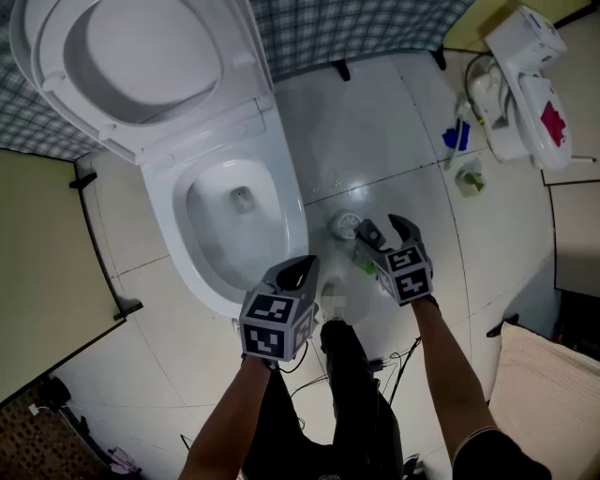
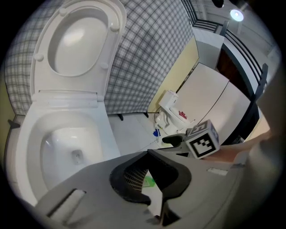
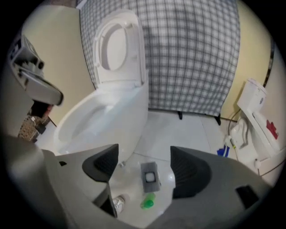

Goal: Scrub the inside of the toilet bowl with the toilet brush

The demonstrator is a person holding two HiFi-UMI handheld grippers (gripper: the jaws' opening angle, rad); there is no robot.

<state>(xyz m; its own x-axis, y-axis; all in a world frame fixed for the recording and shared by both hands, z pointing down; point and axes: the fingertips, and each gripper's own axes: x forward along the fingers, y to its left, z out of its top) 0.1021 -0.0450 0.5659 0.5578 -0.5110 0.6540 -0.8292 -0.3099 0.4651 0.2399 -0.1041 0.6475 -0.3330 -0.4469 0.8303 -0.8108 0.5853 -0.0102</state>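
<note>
The white toilet (image 1: 164, 220) stands with its lid (image 1: 141, 56) raised, and its bowl (image 2: 67, 147) holds a little water at the bottom. A grey, square-topped handle end (image 3: 149, 174), apparently the toilet brush, stands on the floor tiles beside the bowl; it also shows blurred as a grey handle end (image 1: 333, 302). My right gripper (image 1: 384, 230) hangs above it, open, with nothing between its jaws (image 3: 143, 162). My left gripper (image 1: 300, 272) hovers by the bowl's front right rim; its jaw tips (image 2: 148, 156) meet and hold nothing.
A round floor drain (image 1: 347, 223) and a small green thing (image 1: 364, 262) lie under the right gripper. A white appliance with a red mark (image 1: 520, 84) and a blue item (image 1: 457, 138) sit at the far right. Behind is a checked wall (image 1: 356, 23); a yellow partition (image 1: 47, 281) is at the left.
</note>
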